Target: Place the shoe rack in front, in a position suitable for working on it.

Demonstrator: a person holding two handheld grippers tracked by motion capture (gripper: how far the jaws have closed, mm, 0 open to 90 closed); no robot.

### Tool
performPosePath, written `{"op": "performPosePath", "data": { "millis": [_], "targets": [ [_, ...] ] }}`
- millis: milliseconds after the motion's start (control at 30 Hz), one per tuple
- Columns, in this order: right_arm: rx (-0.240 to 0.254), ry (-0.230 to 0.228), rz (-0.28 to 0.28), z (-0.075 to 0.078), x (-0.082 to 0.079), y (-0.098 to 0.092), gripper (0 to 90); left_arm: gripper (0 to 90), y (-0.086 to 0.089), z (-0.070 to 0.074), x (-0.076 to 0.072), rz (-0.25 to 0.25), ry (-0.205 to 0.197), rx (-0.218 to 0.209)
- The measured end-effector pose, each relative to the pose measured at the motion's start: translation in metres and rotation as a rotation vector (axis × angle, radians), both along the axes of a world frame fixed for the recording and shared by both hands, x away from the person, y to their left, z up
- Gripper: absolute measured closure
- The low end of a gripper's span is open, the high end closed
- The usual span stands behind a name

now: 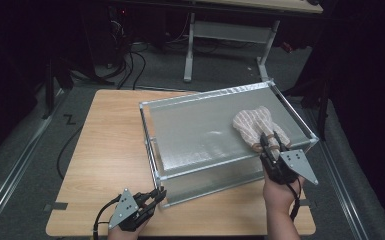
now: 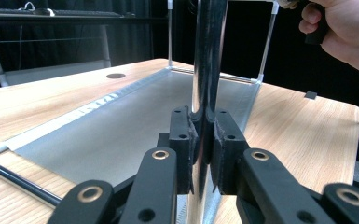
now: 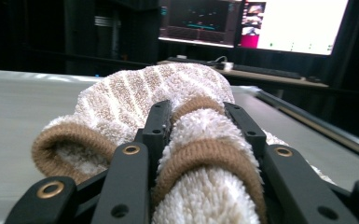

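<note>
Gripping the near left post [image 2: 208,56] of the rack [image 1: 207,97], my left gripper [image 1: 159,194] is clenched on it; in the left gripper view the pads press the upright bar from both sides, just above the table [image 1: 105,145]. My right gripper [image 1: 274,142] is closed on the towel [image 1: 252,125], a striped white and tan cloth with brown edging. In the right gripper view [image 3: 200,126] a folded bundle of the towel [image 3: 168,88] sits squeezed between the jaws, the rest heaped beyond them. The towel lies on the rack's grey top shelf [image 1: 195,132], at its right end, close to the near rail. The rack stands on the table, set at a slant. My right hand [image 1: 278,192] reaches in from the near edge
</note>
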State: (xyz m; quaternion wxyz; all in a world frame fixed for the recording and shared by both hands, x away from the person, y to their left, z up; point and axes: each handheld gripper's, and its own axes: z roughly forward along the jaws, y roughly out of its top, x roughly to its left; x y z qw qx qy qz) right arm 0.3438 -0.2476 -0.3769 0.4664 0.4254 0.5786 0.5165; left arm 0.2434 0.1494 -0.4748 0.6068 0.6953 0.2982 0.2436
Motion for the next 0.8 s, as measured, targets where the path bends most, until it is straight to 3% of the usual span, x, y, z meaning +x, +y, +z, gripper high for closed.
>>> {"op": "performPosePath", "data": {
  "millis": [400, 800],
  "targets": [
    [0.027, -0.017, -0.093, -0.003, 0.014, -0.035, 65.5, 80.4, 0.016, -0.001, -0.012, 0.05, 0.001, -0.002],
    [0.023, -0.014, -0.101, -0.003, 0.025, -0.039, 65.6, 80.4, 0.029, -0.001, -0.023, 0.097, -0.001, 0.003]
  ]
}}
